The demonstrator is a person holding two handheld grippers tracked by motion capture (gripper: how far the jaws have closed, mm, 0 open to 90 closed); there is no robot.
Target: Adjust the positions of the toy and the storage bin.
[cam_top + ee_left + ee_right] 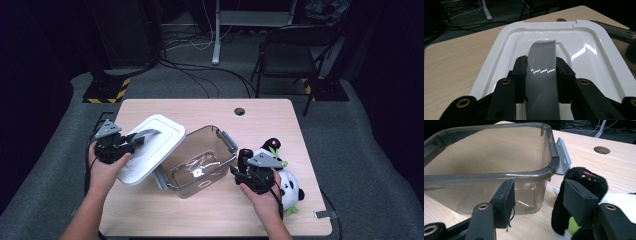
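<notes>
White lid (150, 147) is clamped by its grey handle (541, 72) in the left gripper (134, 141); right gripper (537, 202) gapes empty between clear tub (486, 167) and toy panda (584, 185).

A black folding chair (287, 52) stands on grey carpet (200, 85) beyond the wooden table (210, 107). Cables (200, 75) trail across the floor. A yellow-black striped base (106, 92) sits at far left.
</notes>
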